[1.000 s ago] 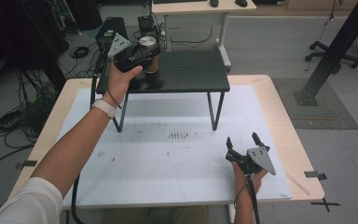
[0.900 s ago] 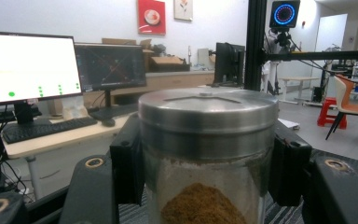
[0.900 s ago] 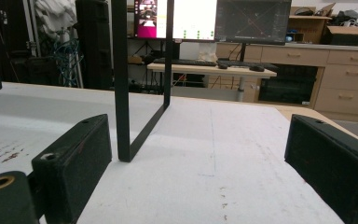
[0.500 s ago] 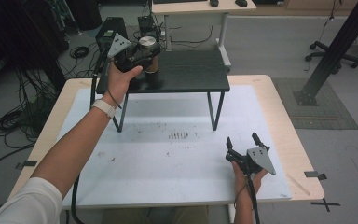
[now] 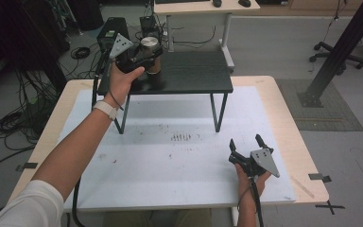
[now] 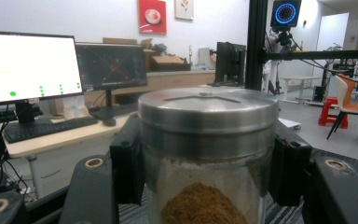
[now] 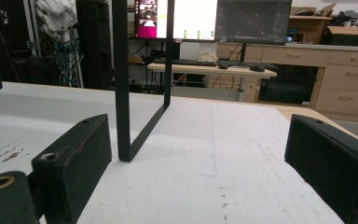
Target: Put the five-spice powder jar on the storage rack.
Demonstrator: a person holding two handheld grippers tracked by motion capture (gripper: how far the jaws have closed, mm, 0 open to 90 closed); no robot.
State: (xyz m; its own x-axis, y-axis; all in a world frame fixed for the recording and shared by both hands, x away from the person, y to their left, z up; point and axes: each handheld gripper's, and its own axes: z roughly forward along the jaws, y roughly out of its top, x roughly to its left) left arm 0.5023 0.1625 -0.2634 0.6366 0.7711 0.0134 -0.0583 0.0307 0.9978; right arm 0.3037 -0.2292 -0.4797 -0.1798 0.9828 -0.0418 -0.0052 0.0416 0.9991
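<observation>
So far the grasp is made: the left gripper (image 5: 147, 56) has its jaws clamped on the sides of the jar (image 5: 150, 53), a clear one with a metal lid (image 6: 208, 106) and brown powder (image 6: 201, 205) in the bottom. The jar stands upright at the left end of the black shelf (image 5: 194, 73), and I cannot tell whether its base is resting there or just lifted. By my judgement the carry and the set-down are left to do.

Right of the shelf's front legs and nearer the person, the right gripper (image 5: 246, 143) rests low over the white mat (image 5: 179, 165) with its jaws spread wide and nothing between them. One shelf leg (image 7: 122, 93) stands just ahead of it. Nothing else on the mat blocks a path down from the shelf; a few dark smudges (image 5: 182, 137) mark it below the shelf's front edge.
</observation>
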